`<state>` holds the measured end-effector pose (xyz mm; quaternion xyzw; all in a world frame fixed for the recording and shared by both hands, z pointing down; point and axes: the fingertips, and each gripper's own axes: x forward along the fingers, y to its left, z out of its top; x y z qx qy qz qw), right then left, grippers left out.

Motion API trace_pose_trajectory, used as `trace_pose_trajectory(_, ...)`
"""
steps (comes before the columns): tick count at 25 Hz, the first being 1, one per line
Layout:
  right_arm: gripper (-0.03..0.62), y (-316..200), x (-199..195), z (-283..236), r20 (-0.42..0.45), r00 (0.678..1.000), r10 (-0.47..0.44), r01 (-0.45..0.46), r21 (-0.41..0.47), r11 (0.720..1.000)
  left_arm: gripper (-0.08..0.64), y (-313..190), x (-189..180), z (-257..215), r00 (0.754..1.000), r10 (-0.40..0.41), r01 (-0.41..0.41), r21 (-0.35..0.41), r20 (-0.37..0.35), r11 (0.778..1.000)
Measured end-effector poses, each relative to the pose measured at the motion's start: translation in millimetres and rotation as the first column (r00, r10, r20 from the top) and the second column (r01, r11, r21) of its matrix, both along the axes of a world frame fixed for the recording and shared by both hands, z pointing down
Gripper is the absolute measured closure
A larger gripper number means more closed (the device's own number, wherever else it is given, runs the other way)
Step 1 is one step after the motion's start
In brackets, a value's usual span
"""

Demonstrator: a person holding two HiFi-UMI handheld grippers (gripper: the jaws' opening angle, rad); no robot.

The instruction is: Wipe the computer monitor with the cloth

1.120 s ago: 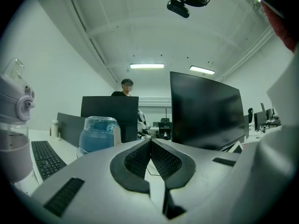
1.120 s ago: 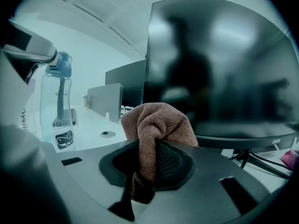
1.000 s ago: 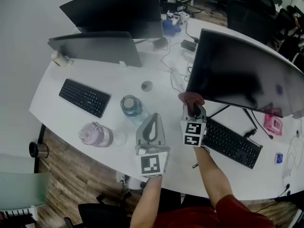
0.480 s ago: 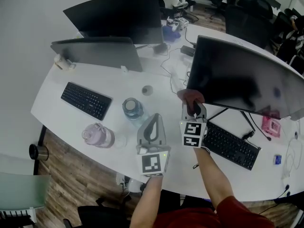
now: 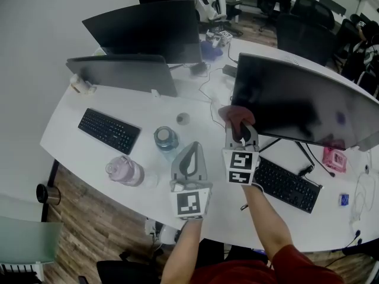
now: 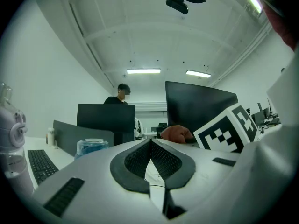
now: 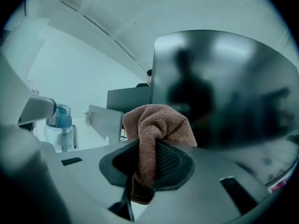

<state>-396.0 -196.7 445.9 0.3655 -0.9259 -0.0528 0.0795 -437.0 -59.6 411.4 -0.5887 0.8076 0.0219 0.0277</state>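
Right claw (image 5: pixel 240 134) clamped on cloth (image 5: pixel 235 115), raised nearer monitor (image 5: pixel 296 102) corner, left claw (image 5: pixel 189 151) closed, empty.

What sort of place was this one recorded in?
Most likely a shared open-plan office: several monitors and keyboards on one long white desk, office chairs behind, strip lights on the ceiling.

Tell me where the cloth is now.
In the head view, the cloth is right of centre, clamped in the right hand-held gripper, near the lower left corner of the large monitor.
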Motion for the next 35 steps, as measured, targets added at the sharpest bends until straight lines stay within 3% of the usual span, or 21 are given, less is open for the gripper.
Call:
trace_pose_trajectory(6, 0.509, -1, 2, -33, 0.037, 0.999, 0.007, -0.007, -0.012, 1.0, 0.532, -1, 1, -6, 1.0, -0.001, 0.001, 0.0, 0.013, 1.0)
trace_pose_trajectory(35, 0.509, 11, 6, -197, 0.149, 0.988, -0.037, 0.013, 0.158, 0.987, 0.532, -20, 9, -62, 0.996, 0.031, -0.036, 0.051, 0.087, 0.998)
